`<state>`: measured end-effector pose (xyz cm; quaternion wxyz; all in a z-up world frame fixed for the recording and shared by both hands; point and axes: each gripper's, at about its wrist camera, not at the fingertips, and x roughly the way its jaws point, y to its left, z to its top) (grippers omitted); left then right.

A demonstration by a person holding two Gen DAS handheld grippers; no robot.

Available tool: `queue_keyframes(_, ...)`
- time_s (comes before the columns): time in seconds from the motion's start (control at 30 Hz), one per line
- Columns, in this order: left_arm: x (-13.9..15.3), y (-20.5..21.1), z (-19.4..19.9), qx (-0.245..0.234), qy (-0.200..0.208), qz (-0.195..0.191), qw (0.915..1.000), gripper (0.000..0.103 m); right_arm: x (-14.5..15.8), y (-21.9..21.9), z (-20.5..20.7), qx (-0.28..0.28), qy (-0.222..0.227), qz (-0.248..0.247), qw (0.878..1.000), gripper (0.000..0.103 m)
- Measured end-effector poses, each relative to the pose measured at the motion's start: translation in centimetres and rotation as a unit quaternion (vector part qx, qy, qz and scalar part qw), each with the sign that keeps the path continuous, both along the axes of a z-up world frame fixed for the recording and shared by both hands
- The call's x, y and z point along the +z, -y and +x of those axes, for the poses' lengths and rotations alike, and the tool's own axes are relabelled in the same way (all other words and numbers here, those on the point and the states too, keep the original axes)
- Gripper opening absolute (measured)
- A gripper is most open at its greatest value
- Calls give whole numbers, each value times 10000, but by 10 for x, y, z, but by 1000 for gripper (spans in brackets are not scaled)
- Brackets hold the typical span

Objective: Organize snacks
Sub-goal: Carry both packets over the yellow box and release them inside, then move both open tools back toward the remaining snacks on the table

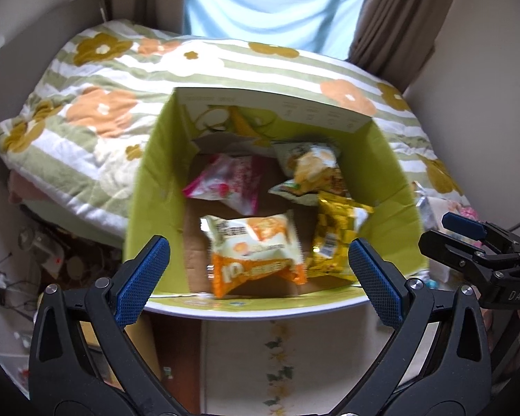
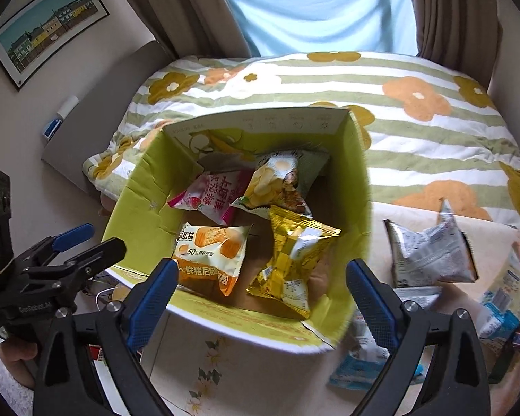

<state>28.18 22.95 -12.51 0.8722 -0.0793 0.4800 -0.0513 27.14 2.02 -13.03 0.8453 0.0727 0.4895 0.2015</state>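
A lime-green cardboard box (image 1: 156,187) (image 2: 135,215) stands open on the bed. Inside lie an orange-and-white cake packet (image 1: 256,253) (image 2: 211,253), a gold packet (image 1: 336,232) (image 2: 291,260), a pink packet (image 1: 225,180) (image 2: 211,197) and a chips bag (image 1: 312,170) (image 2: 277,183). My left gripper (image 1: 258,274) hovers open above the box's near edge with nothing between its blue pads. My right gripper (image 2: 261,291) is open too, empty, over the near right part of the box. Each gripper shows at the side of the other's view.
Loose snack packets lie right of the box: a grey-white bag (image 2: 430,253) and blue-and-white packets (image 2: 502,308). A flowered striped quilt (image 2: 416,124) covers the bed behind. Curtains (image 2: 450,10) and a window stand at the back. Floor clutter (image 1: 45,253) shows at the left.
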Motion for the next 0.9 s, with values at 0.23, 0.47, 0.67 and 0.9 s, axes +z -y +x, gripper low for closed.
queue_keyframes(0.23,12,51,-8,-478,173,-86,9987,102,20,34,-13,-228,304,-150,9992,96)
queue_keyframes(0.47,22,106,-23,-658,243,-220,9973,102,35,91,-21,-352,773,-646,9943,96)
queue_keyframes(0.67,21,159,-40,-504,193,-110,9985,102,31,146,-27,-268,878,-603,9939,96)
queue_keyframes(0.9,1,209,-50,-196,37,-131,9997,102,8,183,-36,361,879,-757,9926,96)
